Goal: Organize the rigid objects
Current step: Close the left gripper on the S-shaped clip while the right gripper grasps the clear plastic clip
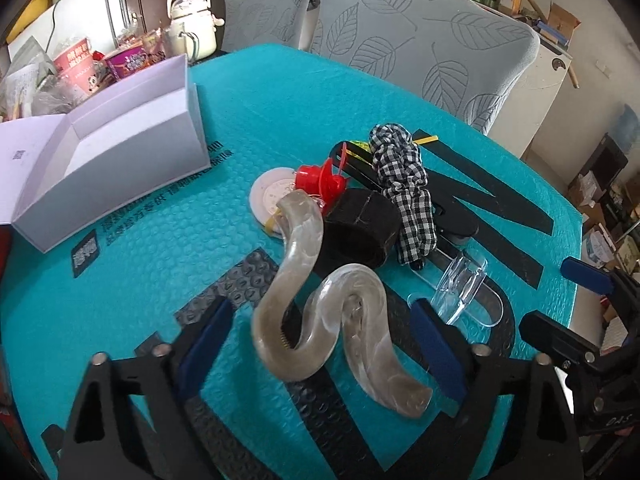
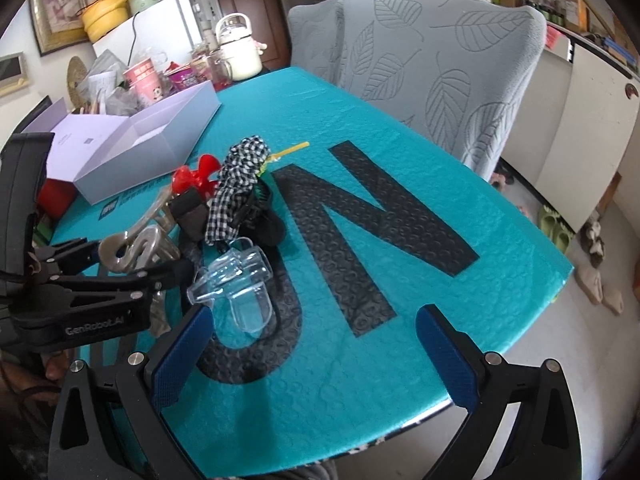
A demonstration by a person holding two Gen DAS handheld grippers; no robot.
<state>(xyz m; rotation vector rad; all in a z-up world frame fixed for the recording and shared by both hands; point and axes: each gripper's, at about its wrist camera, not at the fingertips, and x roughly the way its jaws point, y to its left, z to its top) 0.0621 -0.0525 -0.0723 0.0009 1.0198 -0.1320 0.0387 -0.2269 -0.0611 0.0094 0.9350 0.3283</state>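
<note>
A translucent wavy hair clip lies on the teal mat between the fingers of my left gripper, which is open and not touching it. Just beyond sits a pile: a black ring, a red clip, a round white disc, a checked scrunchie, a black hair clip and a clear plastic clip. An open white box stands at the back left. My right gripper is open over the mat, empty, with the clear plastic clip just ahead on its left.
Two chairs with grey leaf-pattern covers stand behind the table. Cups, packets and a cream kettle crowd the back left corner. The table's right edge drops to a floor with slippers. My left gripper's body sits close at the right one's left.
</note>
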